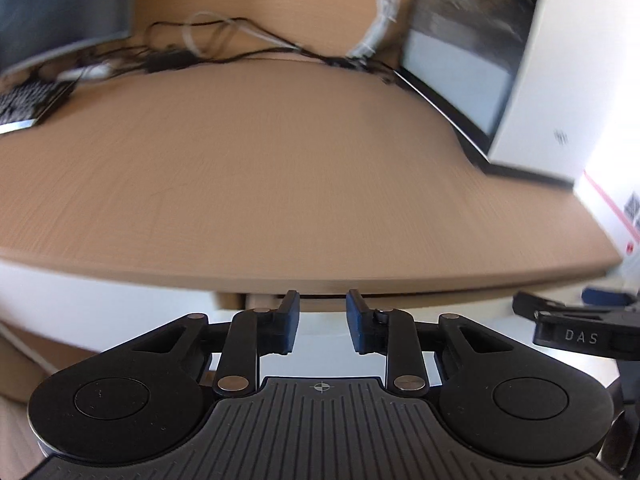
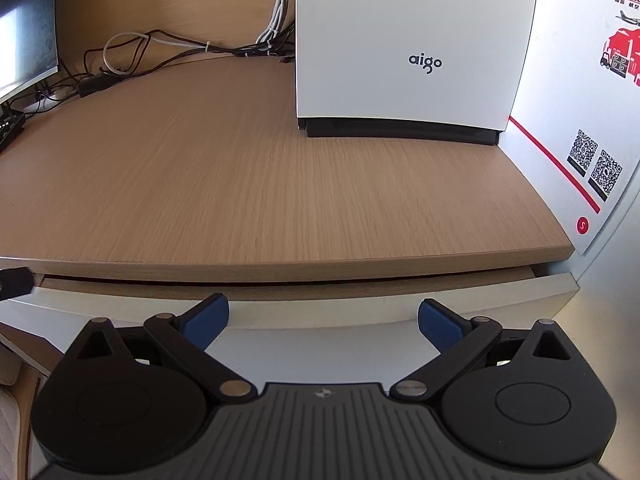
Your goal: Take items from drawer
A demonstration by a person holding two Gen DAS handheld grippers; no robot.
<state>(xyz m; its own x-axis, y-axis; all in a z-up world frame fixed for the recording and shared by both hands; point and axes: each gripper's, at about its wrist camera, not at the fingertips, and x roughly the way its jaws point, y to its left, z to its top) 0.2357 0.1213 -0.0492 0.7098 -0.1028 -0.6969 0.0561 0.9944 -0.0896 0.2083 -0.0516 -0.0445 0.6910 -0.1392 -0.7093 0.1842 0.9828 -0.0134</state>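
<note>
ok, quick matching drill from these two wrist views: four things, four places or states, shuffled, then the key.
Things:
1. left gripper
2. right gripper
3. white computer case
4. cables

Places or states:
A. stands at the right rear of the desk, logo facing forward
B. jaws spread wide, nothing between them
C. strewn along the back edge of the desk
D. jaws narrowly apart, nothing between them

Pairs: 1-D, 2-B, 3-A, 4-C
</note>
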